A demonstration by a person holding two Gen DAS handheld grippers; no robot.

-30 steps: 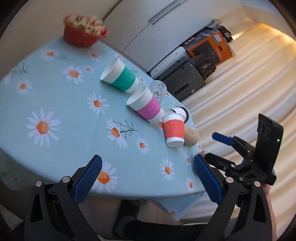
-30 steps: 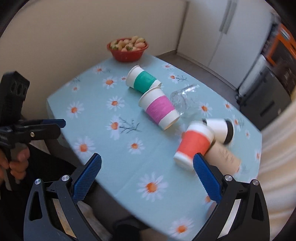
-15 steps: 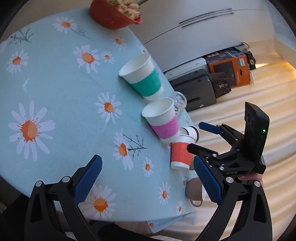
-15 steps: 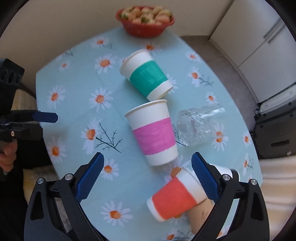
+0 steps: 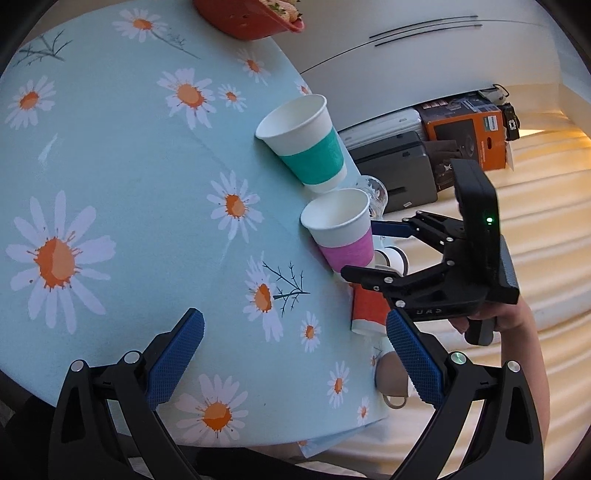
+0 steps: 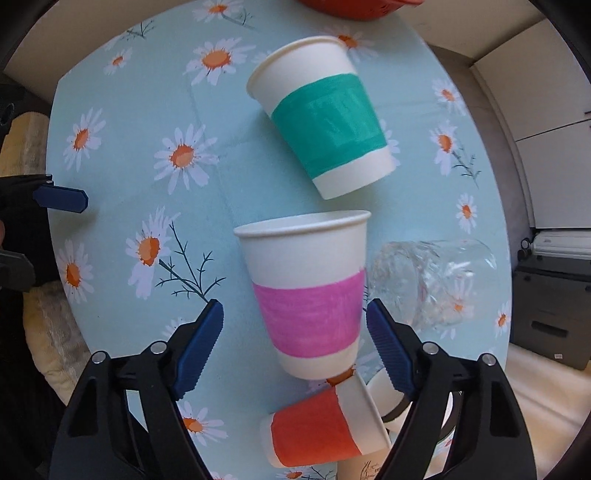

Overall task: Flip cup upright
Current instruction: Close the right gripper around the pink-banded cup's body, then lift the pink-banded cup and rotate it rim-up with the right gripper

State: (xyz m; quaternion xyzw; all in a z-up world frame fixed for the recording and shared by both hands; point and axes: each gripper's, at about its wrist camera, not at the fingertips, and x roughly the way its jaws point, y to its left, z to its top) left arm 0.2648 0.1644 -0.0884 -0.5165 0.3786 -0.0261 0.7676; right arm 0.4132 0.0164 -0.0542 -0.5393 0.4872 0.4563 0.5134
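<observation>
Several paper cups lie on their sides on the daisy tablecloth [image 6: 122,177]. The pink-banded cup [image 6: 306,291] lies between the open fingers of my right gripper [image 6: 295,336], which straddles its lower half without touching it. The green-banded cup [image 6: 325,122] lies beyond it, the orange-banded cup [image 6: 321,432] nearer me. In the left wrist view the pink cup [image 5: 341,230], green cup [image 5: 306,144] and orange cup [image 5: 369,310] line up along the table's right side, with the right gripper [image 5: 376,251] around the pink cup. My left gripper [image 5: 295,363] is open and empty over the table's near edge.
A clear glass [image 6: 432,280] lies on its side right of the pink cup. A white cup [image 6: 388,398] and a tan cup [image 5: 391,376] lie by the orange one. A red bowl [image 5: 247,18] stands at the far edge. Boxes [image 5: 465,129] sit on the floor beyond.
My right gripper has moved down and forward until its open fingers flank the pink cup. My left gripper has shifted closer over the table. The cups have not moved.
</observation>
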